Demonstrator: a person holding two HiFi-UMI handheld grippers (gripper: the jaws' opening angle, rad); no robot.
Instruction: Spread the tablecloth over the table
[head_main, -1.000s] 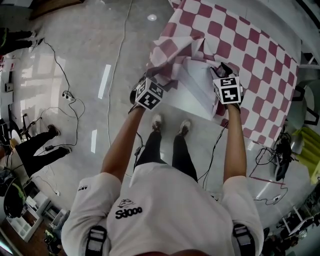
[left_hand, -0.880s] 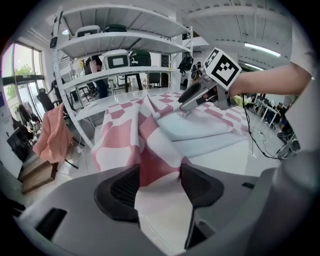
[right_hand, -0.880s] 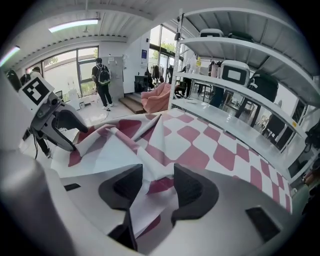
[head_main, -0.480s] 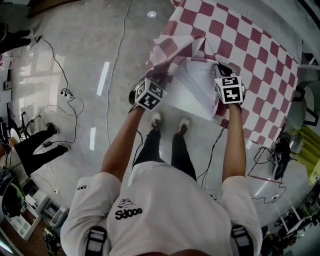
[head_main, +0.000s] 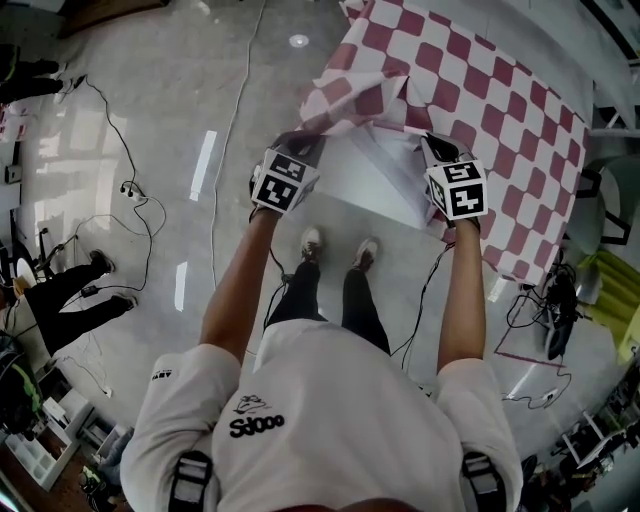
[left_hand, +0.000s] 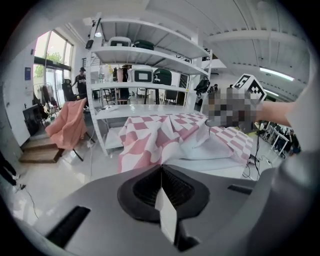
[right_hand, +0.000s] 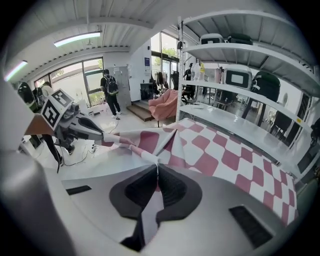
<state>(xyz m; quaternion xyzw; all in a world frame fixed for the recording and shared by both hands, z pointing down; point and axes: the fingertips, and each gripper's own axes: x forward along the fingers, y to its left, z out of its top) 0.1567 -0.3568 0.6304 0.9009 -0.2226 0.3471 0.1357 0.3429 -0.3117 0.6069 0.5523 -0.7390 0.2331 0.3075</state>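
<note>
A red-and-white checked tablecloth (head_main: 470, 90) lies over the far part of the white table (head_main: 370, 175), with its near edge bunched and turned back. My left gripper (head_main: 303, 148) is shut on that edge at its left end, and a strip of cloth (left_hand: 165, 220) runs between the jaws (left_hand: 161, 167). My right gripper (head_main: 432, 145) is shut on the same edge further right; its jaws have just been closing, and cloth (right_hand: 150, 210) is pinched between them (right_hand: 157, 167). The edge hangs stretched between both grippers above the bare table corner.
A white shelving rack (left_hand: 145, 55) with cases stands behind the table. A chair draped in pink (left_hand: 67, 127) is to its left. Cables (head_main: 130, 190) trail over the glossy floor. Another person's legs (head_main: 70, 290) show at left, and my own feet (head_main: 340, 245) at the table's corner.
Both grippers have closed on the cloth's near edge and lifted it. The left one moved up and toward the table, and the bunched fold is now drawn out between them.
</note>
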